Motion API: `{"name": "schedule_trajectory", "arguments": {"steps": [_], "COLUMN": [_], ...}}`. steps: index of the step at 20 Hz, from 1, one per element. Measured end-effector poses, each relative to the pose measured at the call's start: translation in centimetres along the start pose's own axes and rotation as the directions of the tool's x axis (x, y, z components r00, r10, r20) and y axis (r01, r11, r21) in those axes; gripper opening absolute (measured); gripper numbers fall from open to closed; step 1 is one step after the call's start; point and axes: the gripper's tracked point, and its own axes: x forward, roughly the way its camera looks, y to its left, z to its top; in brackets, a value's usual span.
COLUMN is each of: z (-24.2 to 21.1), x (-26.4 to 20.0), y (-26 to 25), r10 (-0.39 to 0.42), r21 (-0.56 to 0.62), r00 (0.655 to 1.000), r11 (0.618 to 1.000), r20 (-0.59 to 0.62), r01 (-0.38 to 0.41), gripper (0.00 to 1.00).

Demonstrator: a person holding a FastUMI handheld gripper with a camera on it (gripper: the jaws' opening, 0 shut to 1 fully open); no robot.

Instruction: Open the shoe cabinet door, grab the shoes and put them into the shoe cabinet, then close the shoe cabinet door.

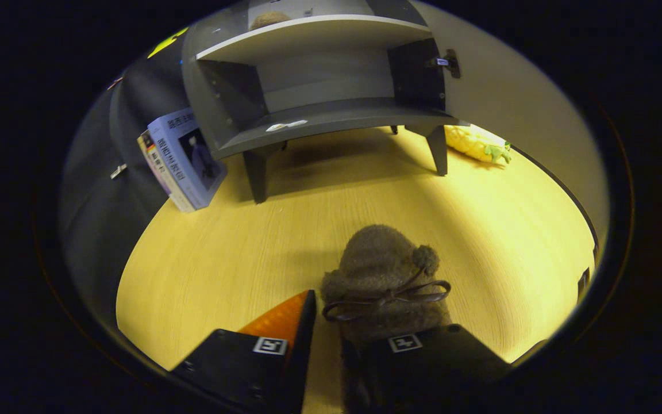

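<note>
Hand-held gripper (331, 322) fingers astride fuzzy shoe (385, 276), grip unclear; open cabinet (319, 115) ahead w/ books (184, 158), pineapple toy (474, 144) alongside.

Gripper (331, 330) pointing forward and slightly down, hovering low. Fingers (285, 322) standing partly apart, left one fully showing, right one partly hidden. Whether both are pressing on anything between them, unclear.
</note>
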Motion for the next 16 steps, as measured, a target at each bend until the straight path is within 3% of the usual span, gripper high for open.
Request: {"name": "schedule_trajectory", "arguments": {"steps": [3, 6, 9, 16], "z": [0.6, 1.2, 3.6, 14.2], "x": [-0.3, -1.4, -3.4, -11.2], "y": [0.0, -0.3, -0.1, -0.5], "r10": [0.007, 0.029, 0.07, 0.08], "r21": [0.012, -0.074, -0.072, -0.045], "r00": [0.999, 0.997, 0.988, 0.957], "r11": [1.0, 0.997, 0.996, 0.997], "r20": [0.031, 0.074, 0.134, 0.28], "r01": [-0.007, -0.024, -0.061, -0.07], "gripper": [0.17, 0.17, 0.17, 0.16]}}
